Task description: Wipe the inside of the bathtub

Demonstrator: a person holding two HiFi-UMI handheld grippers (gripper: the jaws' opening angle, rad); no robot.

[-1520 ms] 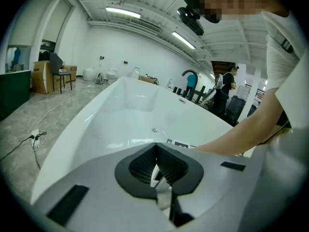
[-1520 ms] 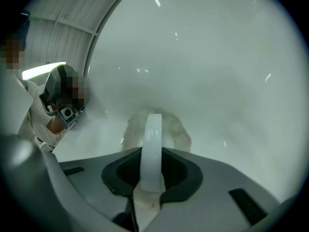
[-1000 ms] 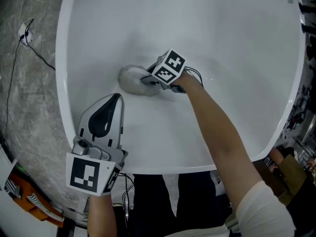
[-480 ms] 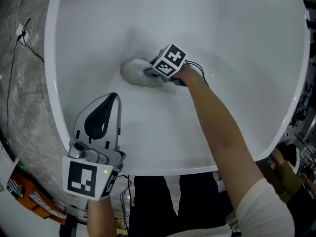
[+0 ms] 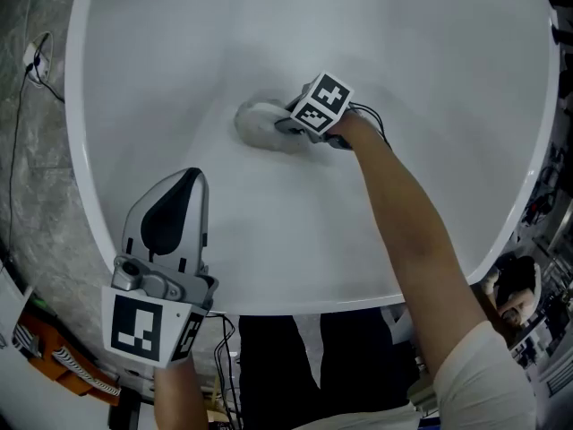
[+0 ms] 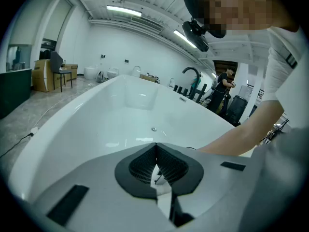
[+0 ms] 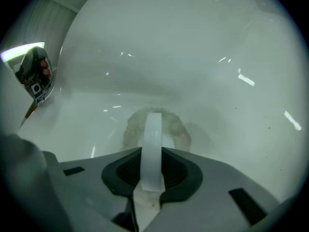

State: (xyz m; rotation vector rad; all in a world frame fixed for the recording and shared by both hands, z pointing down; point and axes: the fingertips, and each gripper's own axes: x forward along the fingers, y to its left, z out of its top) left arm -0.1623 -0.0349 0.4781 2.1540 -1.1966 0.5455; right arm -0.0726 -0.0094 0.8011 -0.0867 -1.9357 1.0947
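The white bathtub [image 5: 430,79] fills most of the head view, with grey stone floor [image 5: 31,195] along its left side. Down in the tub, near the middle of its curved bottom, lies a round, fuzzy, pale grey pad [image 5: 257,122]. The right gripper [image 5: 288,125] reaches it from the right on an outstretched bare arm, and its marker cube [image 5: 324,103] faces up.

In the right gripper view, the right gripper [image 7: 153,164] is clamped on a white strap [image 7: 154,129] that stands upright between the dark jaw faces. The pad [image 7: 179,132] spreads out just beyond the jaws and lies flat against the bathtub [image 7: 193,47] surface.

The left gripper [image 5: 190,177] hangs above the near left part of the tub, well apart from the pad, with its marker cube [image 5: 143,328] toward the person. In the left gripper view, the left gripper [image 6: 156,148] has its jaws together with nothing between them. Beyond them the bathtub [image 6: 120,110] stretches away, with its drain [image 6: 153,129] low in the basin. The person's forearm [image 6: 241,134] crosses in from the right.
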